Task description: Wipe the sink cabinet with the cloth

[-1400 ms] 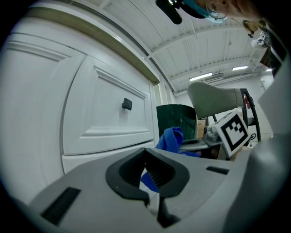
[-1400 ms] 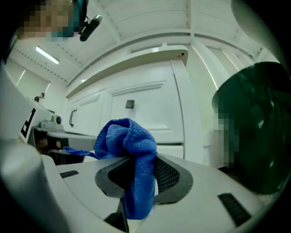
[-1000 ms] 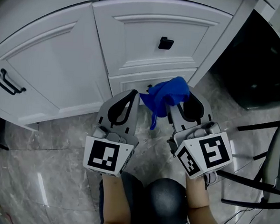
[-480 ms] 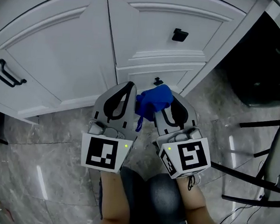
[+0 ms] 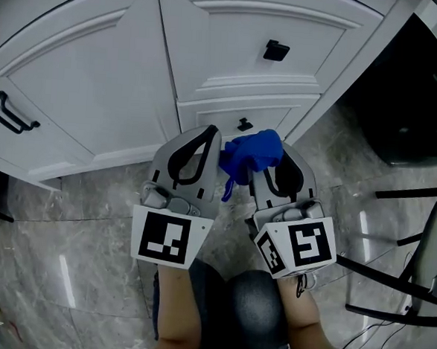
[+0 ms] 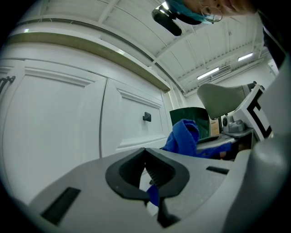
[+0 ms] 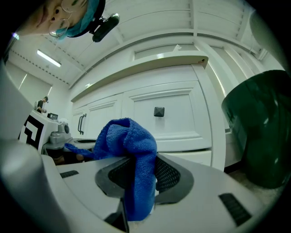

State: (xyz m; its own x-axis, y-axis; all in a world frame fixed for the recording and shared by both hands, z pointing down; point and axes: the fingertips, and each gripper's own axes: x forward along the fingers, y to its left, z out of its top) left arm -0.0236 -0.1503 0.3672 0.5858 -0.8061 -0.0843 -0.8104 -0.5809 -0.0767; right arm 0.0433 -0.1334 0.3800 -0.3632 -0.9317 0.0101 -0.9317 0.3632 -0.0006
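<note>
The white sink cabinet [image 5: 98, 87] fills the top of the head view, with a black knob [image 5: 276, 50] on its upper drawer and a smaller knob [image 5: 244, 124] on the lower one. A bunched blue cloth [image 5: 251, 151] sits just below that lower knob, and my right gripper [image 5: 273, 147] is shut on it. In the right gripper view the cloth [image 7: 132, 141] drapes over the right gripper [image 7: 138, 159], hiding the jaw tips. My left gripper [image 5: 210, 131] is beside it, shut and empty. In the left gripper view, the left gripper [image 6: 145, 150] faces the cabinet [image 6: 59, 118], with the cloth [image 6: 184, 136] to the right.
A black door handle [image 5: 14, 115] is on the cabinet's left door. A dark green bin [image 7: 263, 127] stands right of the cabinet, dark in the head view [image 5: 403, 93]. Black chair legs [image 5: 400, 242] cross the grey marble floor [image 5: 65, 226]. The person's knee [image 5: 258, 307] is below the grippers.
The right gripper has drawn in close beside the left one, carrying the cloth from right of the lower knob to just below it. Both grippers stay shut.
</note>
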